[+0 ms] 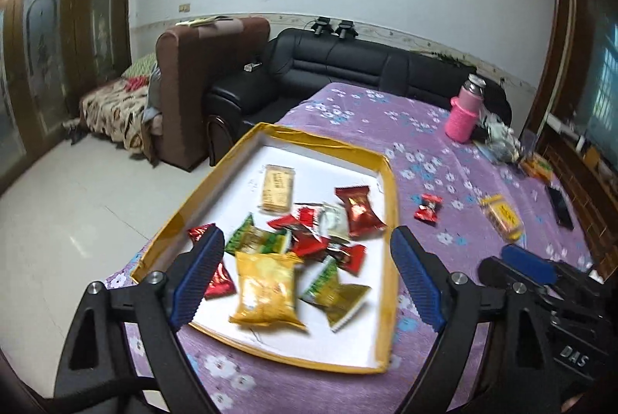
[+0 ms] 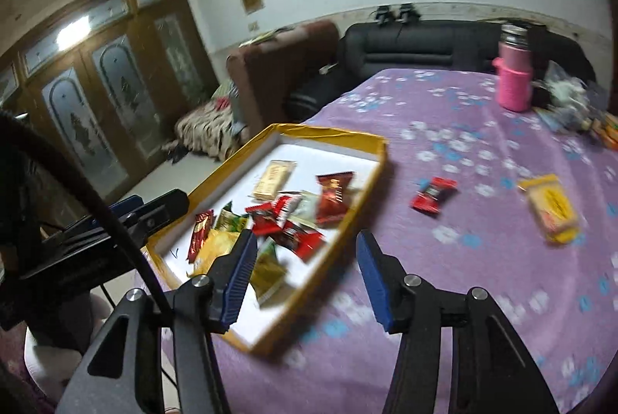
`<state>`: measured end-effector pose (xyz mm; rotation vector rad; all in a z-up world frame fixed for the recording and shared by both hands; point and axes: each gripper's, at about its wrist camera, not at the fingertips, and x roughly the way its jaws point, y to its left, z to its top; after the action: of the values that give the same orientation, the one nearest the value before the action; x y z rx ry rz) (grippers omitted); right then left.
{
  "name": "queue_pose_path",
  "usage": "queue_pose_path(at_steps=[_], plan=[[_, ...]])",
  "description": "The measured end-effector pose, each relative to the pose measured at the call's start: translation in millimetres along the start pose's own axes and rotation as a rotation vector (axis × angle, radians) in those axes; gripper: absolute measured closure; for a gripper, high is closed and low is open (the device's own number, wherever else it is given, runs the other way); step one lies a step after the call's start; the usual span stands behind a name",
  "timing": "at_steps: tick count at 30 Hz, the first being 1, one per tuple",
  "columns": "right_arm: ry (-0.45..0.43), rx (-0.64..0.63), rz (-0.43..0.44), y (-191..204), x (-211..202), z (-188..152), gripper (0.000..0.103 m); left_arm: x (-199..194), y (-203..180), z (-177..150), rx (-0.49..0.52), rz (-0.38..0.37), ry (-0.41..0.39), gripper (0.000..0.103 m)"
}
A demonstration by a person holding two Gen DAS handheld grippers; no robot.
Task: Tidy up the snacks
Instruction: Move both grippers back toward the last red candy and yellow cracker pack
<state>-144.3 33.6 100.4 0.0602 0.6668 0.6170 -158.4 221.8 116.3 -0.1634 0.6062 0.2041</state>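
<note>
A shallow yellow-rimmed tray [image 1: 392, 189] with a white floor lies on the purple flowered tablecloth. It holds several wrapped snacks: a yellow packet [image 1: 266, 290], red and green packets, and a beige biscuit pack [image 1: 276, 188]. Outside the tray, on the cloth, lie a small red candy [image 1: 428, 208] [image 2: 433, 195] and a yellow snack pack [image 1: 502, 217] [image 2: 550, 207]. My left gripper [image 1: 306, 230] hovers over the tray's near end, open, holding nothing. My right gripper [image 2: 306, 234] is open and empty above the tray's right rim [image 2: 370, 182].
A pink bottle [image 1: 463, 112] and a heap of small clutter [image 1: 502, 139] stand at the table's far right, with a dark phone [image 1: 562, 205] nearer. The table's left edge drops to a tiled floor. A black sofa [image 1: 347, 66] and a brown armchair [image 1: 201, 66] stand beyond.
</note>
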Motion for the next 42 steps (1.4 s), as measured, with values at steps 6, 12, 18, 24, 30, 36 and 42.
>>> queue_pose_path(at_steps=[6,12,18,24,30,36,42], plan=[[-0.048,-0.02,-0.106,-10.7,-26.4,-9.4,0.046,-8.2,-31.2,-5.3,0.056,0.034,0.018,0.015],[-0.038,-0.018,-0.113,-14.8,-32.4,-19.3,0.045,-12.8,-39.0,-10.5,0.07,0.059,0.04,0.015],[-0.032,-0.03,-0.112,-11.8,-36.8,-26.3,0.045,-16.2,-40.8,-13.6,0.072,0.057,0.038,0.014],[-0.018,-0.036,-0.112,-6.7,-33.3,-29.4,0.044,-18.8,-39.0,-15.8,0.067,0.046,0.043,0.014],[0.006,-0.031,-0.106,-4.0,-27.1,-32.0,0.044,-17.3,-35.0,-17.3,0.059,0.036,0.055,0.014],[0.015,-0.033,-0.106,-2.2,-24.4,-33.1,0.043,-13.2,-32.6,-18.4,0.055,0.028,0.066,0.014],[0.027,-0.009,-0.095,-7.8,-21.8,-33.6,0.043,-10.2,-34.7,-19.8,0.06,0.026,0.074,0.014]])
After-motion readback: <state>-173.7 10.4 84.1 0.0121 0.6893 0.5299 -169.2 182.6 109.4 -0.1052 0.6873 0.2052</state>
